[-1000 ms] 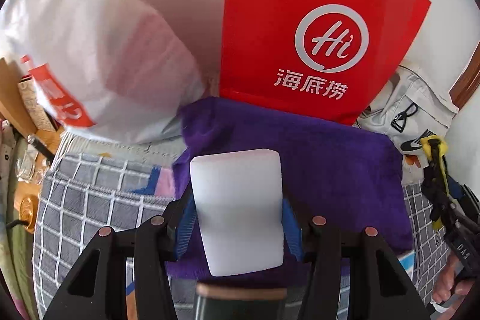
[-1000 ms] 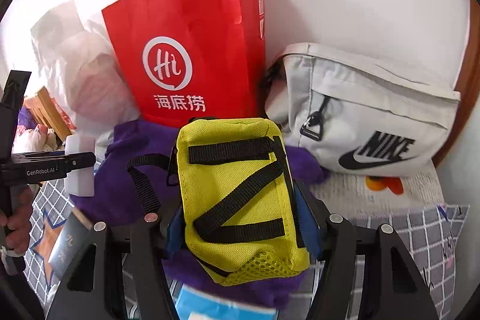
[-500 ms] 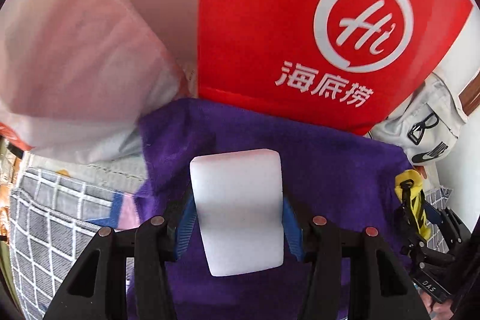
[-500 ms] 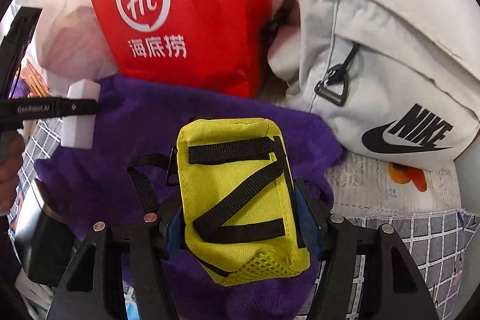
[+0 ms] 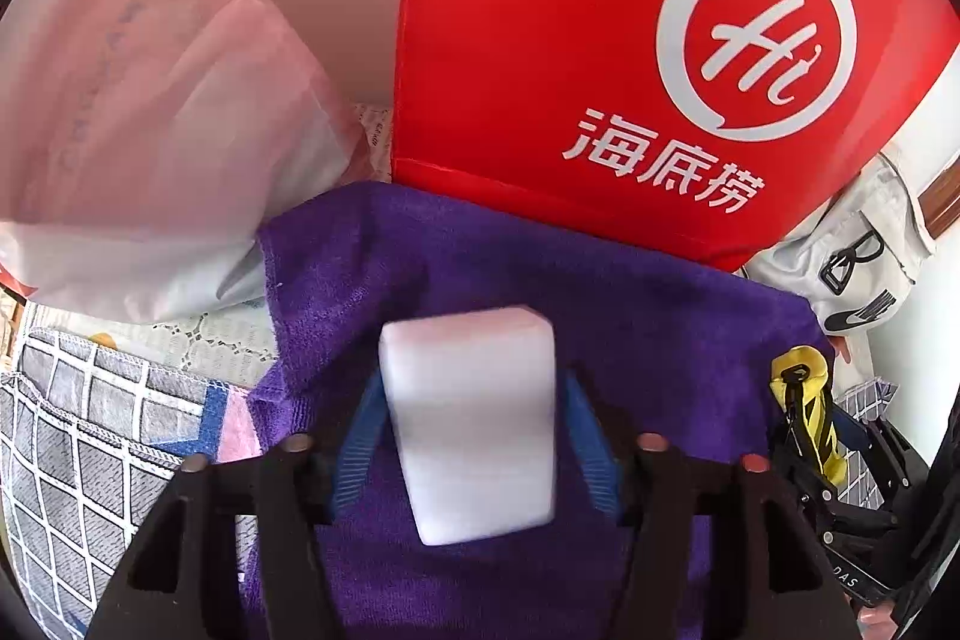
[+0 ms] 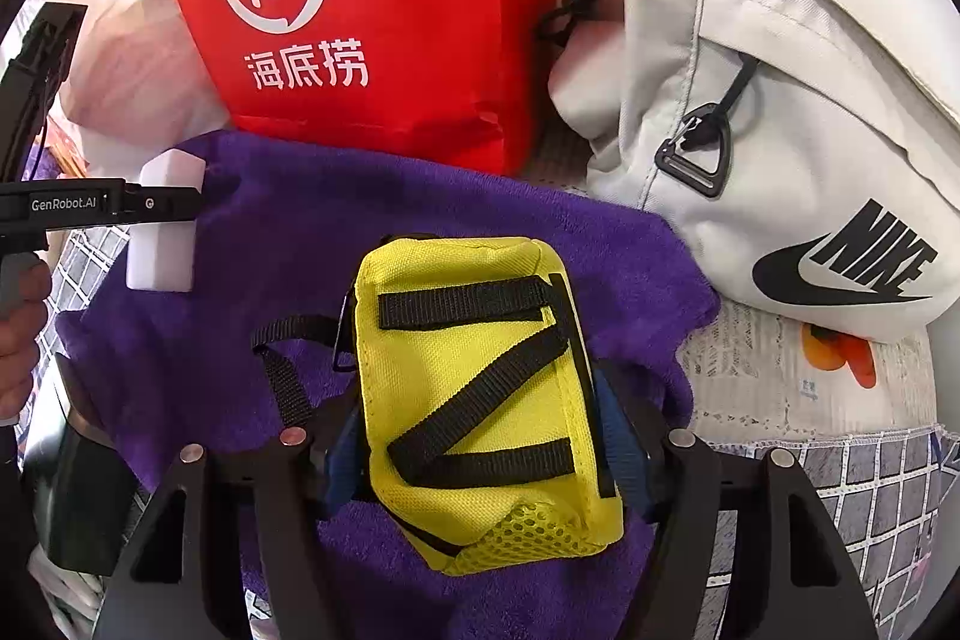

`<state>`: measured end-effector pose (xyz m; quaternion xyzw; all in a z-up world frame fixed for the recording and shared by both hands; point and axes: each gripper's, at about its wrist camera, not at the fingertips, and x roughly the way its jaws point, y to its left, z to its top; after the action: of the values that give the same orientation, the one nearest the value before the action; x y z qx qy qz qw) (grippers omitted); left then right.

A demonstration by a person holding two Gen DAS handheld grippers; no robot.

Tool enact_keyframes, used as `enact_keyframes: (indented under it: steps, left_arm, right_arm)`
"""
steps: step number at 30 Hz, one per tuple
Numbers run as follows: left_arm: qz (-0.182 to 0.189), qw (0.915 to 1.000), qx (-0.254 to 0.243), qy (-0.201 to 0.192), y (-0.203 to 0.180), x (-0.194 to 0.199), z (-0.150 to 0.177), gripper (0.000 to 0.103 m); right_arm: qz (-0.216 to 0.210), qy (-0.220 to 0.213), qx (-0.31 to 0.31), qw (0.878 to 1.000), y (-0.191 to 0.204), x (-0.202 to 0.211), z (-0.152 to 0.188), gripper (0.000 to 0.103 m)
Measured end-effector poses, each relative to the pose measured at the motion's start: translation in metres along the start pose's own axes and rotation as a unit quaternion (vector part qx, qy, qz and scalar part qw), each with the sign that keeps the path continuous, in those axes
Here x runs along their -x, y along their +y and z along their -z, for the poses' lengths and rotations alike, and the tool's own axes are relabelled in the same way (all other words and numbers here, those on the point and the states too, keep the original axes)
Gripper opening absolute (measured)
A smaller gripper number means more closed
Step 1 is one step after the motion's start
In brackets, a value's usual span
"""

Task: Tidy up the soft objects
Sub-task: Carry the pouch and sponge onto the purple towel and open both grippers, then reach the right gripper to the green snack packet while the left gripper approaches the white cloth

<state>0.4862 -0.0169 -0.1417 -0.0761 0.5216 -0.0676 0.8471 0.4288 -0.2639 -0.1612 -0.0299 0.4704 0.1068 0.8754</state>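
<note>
My left gripper [image 5: 474, 400] has its jaws spread, and a white sponge block [image 5: 474, 424] sits tilted between them with gaps at both sides, over a purple towel [image 5: 540, 280]. In the right wrist view the left gripper [image 6: 162, 205] still crosses the sponge [image 6: 162, 250]. My right gripper [image 6: 480, 418] is shut on a yellow pouch with black straps [image 6: 480, 388], just above the purple towel [image 6: 300, 250]. The pouch also shows at the right edge of the left wrist view [image 5: 807, 400].
A red paper bag with a white logo [image 5: 600, 40] stands behind the towel. A white plastic bag [image 5: 132, 100] lies to its left, a grey Nike bag [image 6: 780, 130] to its right. A grey checked cloth [image 5: 78, 448] covers the surface.
My left gripper's jaws have opened and the sponge has tipped loose between them. Both grippers moved forward and lower over the towel. The right gripper still holds the pouch.
</note>
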Motion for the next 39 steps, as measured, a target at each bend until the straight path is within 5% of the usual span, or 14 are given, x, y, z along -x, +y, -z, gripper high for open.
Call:
enact_keyframes:
  steps: [6,11,16,22,29,34,39]
  left_arm:
    - [-0.005,0.9999,-0.007,-0.009,-0.007,0.004,0.0,0.073]
    - [-0.022,0.9996,-0.014,-0.013,-0.01,0.011,0.008,0.073]
    - [-0.044,0.9969,-0.012,-0.064,-0.009,0.055,0.012,0.073]
    - [-0.067,0.9944,-0.016,-0.08,-0.002,0.101,0.026,0.073]
    - [-0.07,0.9924,-0.003,-0.102,0.009,0.157,0.071,0.073]
    - [-0.109,0.9879,-0.008,-0.109,0.015,0.184,0.114,0.073]
    - [-0.097,0.9896,0.012,-0.105,0.029,0.2,0.159,0.073]
  right_arm:
    - [-0.005,-0.017,0.006,1.0,0.003,0.005,-0.002,0.085]
    - [-0.015,-0.026,-0.01,0.999,-0.001,0.015,-0.002,0.085]
    - [-0.013,-0.053,-0.035,0.998,-0.007,0.042,0.005,0.085]
    - [-0.004,-0.083,-0.045,0.996,0.001,0.088,0.015,0.085]
    - [-0.021,-0.114,-0.06,0.991,0.024,0.144,0.047,0.085]
    - [-0.023,-0.107,-0.062,0.992,0.04,0.174,0.084,0.083]
    - [-0.026,-0.095,-0.062,0.993,0.054,0.19,0.124,0.08]
